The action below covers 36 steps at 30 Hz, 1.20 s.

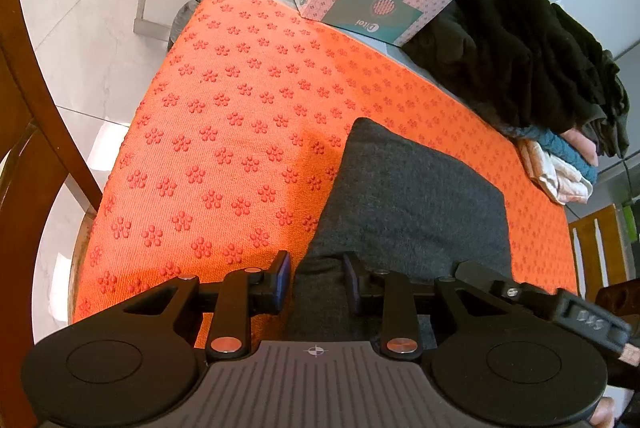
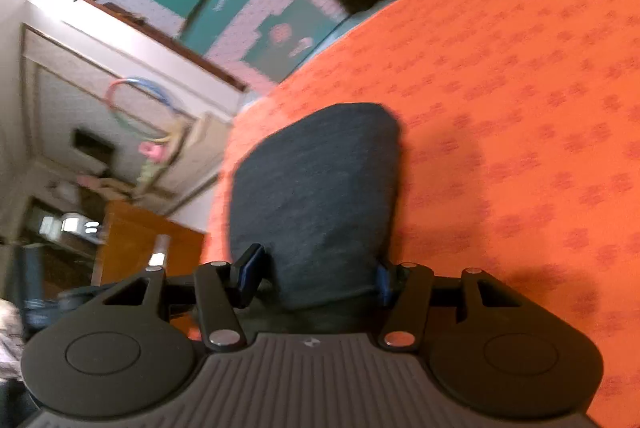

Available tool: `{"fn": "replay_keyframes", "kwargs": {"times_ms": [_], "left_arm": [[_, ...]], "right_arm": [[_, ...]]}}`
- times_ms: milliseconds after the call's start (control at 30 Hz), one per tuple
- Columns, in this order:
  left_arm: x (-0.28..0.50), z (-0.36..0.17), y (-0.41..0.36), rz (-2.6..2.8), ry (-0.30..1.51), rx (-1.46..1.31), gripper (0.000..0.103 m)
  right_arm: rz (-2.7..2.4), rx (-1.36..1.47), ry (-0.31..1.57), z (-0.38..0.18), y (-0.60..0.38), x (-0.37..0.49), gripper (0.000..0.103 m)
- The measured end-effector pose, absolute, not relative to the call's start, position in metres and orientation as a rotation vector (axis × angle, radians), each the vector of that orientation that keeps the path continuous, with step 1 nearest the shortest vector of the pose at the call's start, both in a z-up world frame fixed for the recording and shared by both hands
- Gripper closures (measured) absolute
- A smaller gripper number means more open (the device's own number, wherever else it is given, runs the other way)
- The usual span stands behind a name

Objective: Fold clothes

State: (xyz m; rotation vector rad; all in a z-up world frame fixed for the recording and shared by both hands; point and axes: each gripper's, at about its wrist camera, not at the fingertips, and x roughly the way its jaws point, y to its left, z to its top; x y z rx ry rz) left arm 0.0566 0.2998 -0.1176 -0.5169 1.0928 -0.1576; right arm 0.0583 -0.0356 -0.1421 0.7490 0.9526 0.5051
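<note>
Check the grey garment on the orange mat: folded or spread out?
Folded. The grey garment lies as a compact, rounded-corner block on the orange mat, with no sleeves or loose edges showing. Both grippers' open fingers straddle its near end.

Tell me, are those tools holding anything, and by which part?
Neither grips yet. The left tool and right tool both stand open around the near edge of the grey garment.

The left gripper hovers low over the near edge of the mat-covered surface, its two fingers spread apart with a clear gap between the pads. The right gripper sits at the near edge too, its fingers spread wider. Its view is blurred. The right gripper's body shows just beside the left one. A bit of the person's hand shows at the lower right corner.
</note>
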Motion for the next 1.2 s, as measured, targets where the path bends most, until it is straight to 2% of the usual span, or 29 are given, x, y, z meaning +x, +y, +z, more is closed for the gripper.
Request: {"fn": "replay_keyframes", "kwargs": {"times_ms": [167,233,400,500,533,667,733,933,1200], "left_arm": [[0.056,-0.122,0.310,-0.165,1.094,-0.573,0.079],[0.056,-0.123,0.311,-0.169,1.093,-0.587,0.079],[0.055,-0.123,0.311,-0.164,1.090,-0.595,0.078],[0.054,-0.119,0.311,-0.161,1.088,-0.597,0.070],[0.053,-0.115,0.311,-0.155,1.087,-0.591,0.062],[0.040,-0.092,0.310,-0.163,1.066,-0.563,0.054],[0.031,-0.085,0.313,-0.156,1.072,-0.617,0.038],[0.004,-0.083,0.318,-0.125,1.118,-0.879,0.016],[-0.006,-0.053,0.271,-0.244,1.112,-0.732,0.009]], "right_arm": [[0.549,0.735,0.902,-0.139,-0.031,0.061,0.046],[0.518,0.756,0.935,-0.148,-0.033,0.065,0.055],[0.493,0.847,0.972,-0.153,-0.040,0.068,0.067],[0.461,0.914,0.995,-0.154,-0.045,0.069,0.074],[0.443,0.933,0.984,-0.153,-0.045,0.069,0.076],[0.426,0.976,0.982,-0.142,-0.045,0.063,0.078],[0.414,0.993,0.984,-0.137,-0.046,0.060,0.078],[0.418,1.061,0.949,-0.120,-0.056,0.043,0.078],[0.328,1.081,0.841,-0.083,-0.101,-0.002,0.079]]}}
